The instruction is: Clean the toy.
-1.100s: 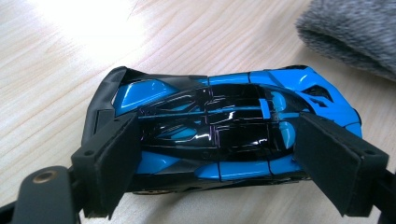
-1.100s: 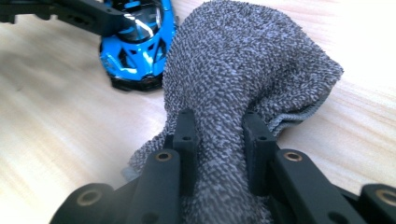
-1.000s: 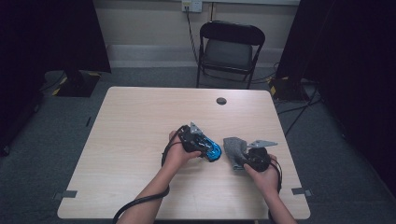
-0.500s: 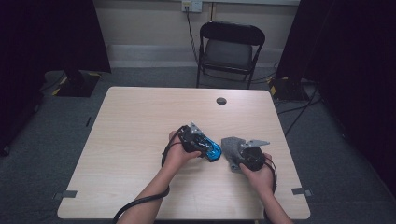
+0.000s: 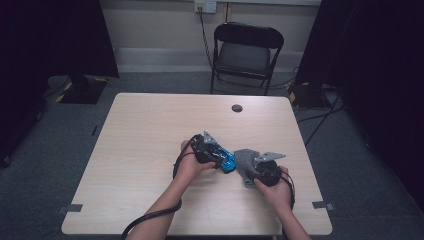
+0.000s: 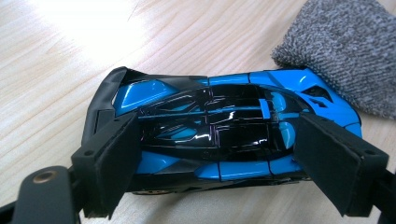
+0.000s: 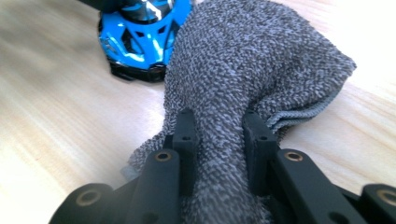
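A blue and black toy car (image 6: 210, 116) lies on the wooden table (image 5: 150, 130), and my left gripper (image 6: 219, 140) is shut on it with one pad at each end. In the high view the car (image 5: 228, 161) sits just right of the left gripper (image 5: 212, 150). My right gripper (image 7: 220, 121) is shut on a grey knitted cloth (image 7: 247, 60), which bunches up between its jaws. The cloth's far end rests against one end of the car (image 7: 140, 32). In the high view the cloth (image 5: 244, 160) lies between the car and the right gripper (image 5: 252, 172).
A small black round disc (image 5: 237, 108) sits near the table's far edge. A black folding chair (image 5: 247, 50) stands beyond that edge. The left gripper's cable (image 5: 150, 220) trails off the near edge. Bare tabletop lies to the left and toward the back.
My right hand has shifted slightly toward the car with the grey cloth still in its jaws. The left hand and the car have stayed put.
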`<act>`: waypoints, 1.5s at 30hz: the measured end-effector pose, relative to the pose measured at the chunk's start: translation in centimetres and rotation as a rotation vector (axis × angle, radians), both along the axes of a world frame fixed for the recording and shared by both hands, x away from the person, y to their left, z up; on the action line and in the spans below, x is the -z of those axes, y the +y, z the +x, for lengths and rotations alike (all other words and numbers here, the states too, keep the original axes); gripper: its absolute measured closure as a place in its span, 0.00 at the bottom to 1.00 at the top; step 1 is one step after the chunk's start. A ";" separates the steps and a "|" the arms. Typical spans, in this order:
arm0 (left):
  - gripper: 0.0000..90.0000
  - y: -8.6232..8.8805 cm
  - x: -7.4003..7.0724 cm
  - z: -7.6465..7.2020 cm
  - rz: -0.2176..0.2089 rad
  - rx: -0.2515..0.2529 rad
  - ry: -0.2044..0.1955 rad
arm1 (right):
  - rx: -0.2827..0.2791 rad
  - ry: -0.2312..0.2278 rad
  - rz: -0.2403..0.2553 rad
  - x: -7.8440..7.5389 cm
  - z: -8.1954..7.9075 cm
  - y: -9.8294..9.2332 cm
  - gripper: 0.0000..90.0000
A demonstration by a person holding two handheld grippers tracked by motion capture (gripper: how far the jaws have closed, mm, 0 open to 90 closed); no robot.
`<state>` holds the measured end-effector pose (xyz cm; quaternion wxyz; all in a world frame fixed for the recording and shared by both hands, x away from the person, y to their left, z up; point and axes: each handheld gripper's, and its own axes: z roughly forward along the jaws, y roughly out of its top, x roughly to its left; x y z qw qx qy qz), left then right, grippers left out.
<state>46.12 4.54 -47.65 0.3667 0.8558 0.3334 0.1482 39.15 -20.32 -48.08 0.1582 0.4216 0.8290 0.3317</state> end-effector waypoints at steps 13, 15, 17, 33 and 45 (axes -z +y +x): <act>0.17 0.0 0.0 0.0 0.001 0.001 0.001 | -0.050 0.019 0.007 -0.1 -1.0 0.6 0.78; 0.17 0.0 0.0 0.0 -0.001 0.000 0.000 | -0.057 0.022 0.011 -0.1 -1.2 0.7 0.78; 0.17 0.0 0.0 0.0 -0.001 -0.001 -0.001 | -0.068 0.022 0.011 -0.1 -1.4 0.8 0.78; 0.17 0.0 0.0 0.0 0.003 0.001 -0.001 | -0.137 0.052 0.048 -0.1 -2.5 2.4 0.78; 0.17 0.0 0.0 0.0 -0.001 -0.001 -0.001 | -0.183 0.061 0.049 -0.2 -2.8 3.5 0.78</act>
